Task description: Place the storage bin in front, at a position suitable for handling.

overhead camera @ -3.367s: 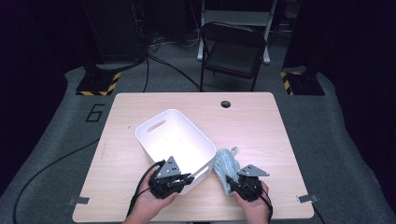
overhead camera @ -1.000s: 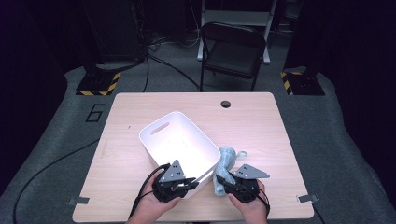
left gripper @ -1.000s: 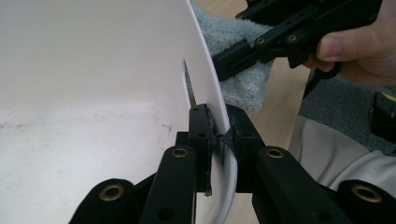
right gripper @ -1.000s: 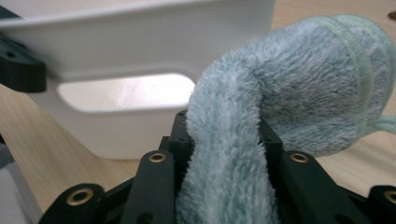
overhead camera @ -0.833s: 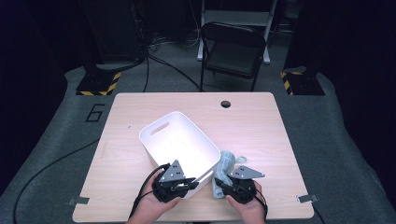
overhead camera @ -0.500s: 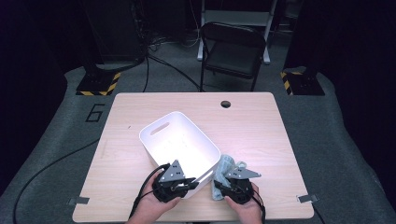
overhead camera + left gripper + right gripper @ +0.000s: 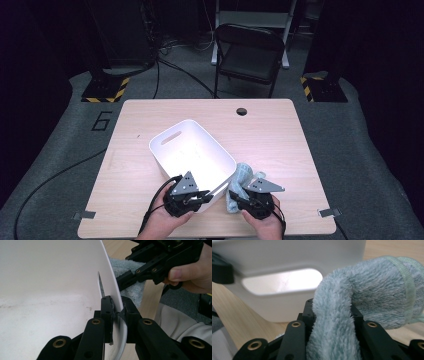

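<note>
Towel, fluffy pale blue-green terry [image 7: 372,290]: clamped between the black jaws of the right gripper [image 7: 332,307], narrow on a thick fold that bulges up over the jaw tips and drapes back toward the camera. Spreads from that pinch to the right in the right gripper view, pale green hem tape running over the far end. Lies, as seen from the high view [image 7: 243,175], bunched on the light wooden tabletop [image 7: 280,130], just beside the near right corner of the tub and outside it; lifted clear or resting at the free end, cannot tell.

Left gripper [image 7: 116,302]: jaws nearly closed, pinching the thin near wall of the white rectangular plastic tub [image 7: 62,270], one jaw inside, one outside, close to the handle slot. Steadies the tub at its near end, seen from above at [image 7: 200,197].

Progress, judged from the layout: looks like putting the towel into the tub. Done so far: towel gripped, tub braced. Nothing inside the tub yet; its white floor bare. Left to do: raise the towel over the rim, carry it across the wall, release over the middle, then let go of the wall. Early to middle of the job. Right gripper [image 7: 237,197] sits close against the tub's outer wall [image 7: 287,255], so needs lift before any move inward.
</note>
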`<action>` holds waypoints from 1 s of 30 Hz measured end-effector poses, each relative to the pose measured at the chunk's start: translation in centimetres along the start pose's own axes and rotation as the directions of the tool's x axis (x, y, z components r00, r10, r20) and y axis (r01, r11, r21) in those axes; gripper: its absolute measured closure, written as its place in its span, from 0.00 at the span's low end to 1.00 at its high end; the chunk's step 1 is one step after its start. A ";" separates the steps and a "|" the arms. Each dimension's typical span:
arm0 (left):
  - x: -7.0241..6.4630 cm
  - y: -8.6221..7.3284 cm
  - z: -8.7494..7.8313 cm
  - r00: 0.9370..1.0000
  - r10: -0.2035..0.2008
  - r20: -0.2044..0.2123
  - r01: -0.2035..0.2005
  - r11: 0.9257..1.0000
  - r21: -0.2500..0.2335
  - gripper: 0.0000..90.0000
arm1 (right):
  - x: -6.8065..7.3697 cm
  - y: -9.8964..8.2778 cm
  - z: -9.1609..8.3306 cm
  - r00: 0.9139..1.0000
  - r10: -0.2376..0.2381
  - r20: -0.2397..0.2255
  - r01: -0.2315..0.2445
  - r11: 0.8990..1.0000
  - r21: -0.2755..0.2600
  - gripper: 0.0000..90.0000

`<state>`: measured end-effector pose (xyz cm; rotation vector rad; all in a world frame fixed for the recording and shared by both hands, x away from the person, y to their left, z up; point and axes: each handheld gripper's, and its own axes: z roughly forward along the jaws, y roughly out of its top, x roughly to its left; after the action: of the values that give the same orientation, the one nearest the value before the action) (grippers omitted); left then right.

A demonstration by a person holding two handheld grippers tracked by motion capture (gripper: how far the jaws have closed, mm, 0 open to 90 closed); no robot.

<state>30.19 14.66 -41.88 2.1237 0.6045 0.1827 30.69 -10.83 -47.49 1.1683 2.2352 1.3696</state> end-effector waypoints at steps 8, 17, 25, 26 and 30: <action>-0.2 0.1 0.1 1.000 -0.002 -0.007 0.002 1.000 0.001 0.91 | 0.9 1.9 -2.5 1.000 -0.022 -0.014 0.020 0.995 -0.101 0.75; -0.4 0.0 0.2 1.000 -0.011 -0.007 0.011 1.000 -0.008 0.91 | 1.4 2.4 -2.9 0.999 -0.047 -0.016 0.045 0.993 -0.105 0.75; -0.4 0.0 0.2 1.000 -0.016 -0.007 0.016 1.000 -0.010 0.90 | 1.3 1.6 -1.9 0.999 -0.047 -0.016 0.046 0.997 -0.055 0.75; -0.4 0.0 0.2 1.000 -0.017 -0.007 0.016 1.000 -0.010 0.90 | 1.3 1.5 -1.7 0.999 -0.051 -0.015 0.050 0.998 -0.044 0.75; -0.4 0.0 0.3 1.000 -0.016 -0.008 0.016 1.000 -0.010 0.90 | 1.1 0.8 -0.8 0.999 -0.048 -0.014 0.048 0.999 -0.006 0.75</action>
<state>29.93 14.25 -41.97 2.1091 0.6234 0.1852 29.93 -10.36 -46.26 1.0993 2.2524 1.3697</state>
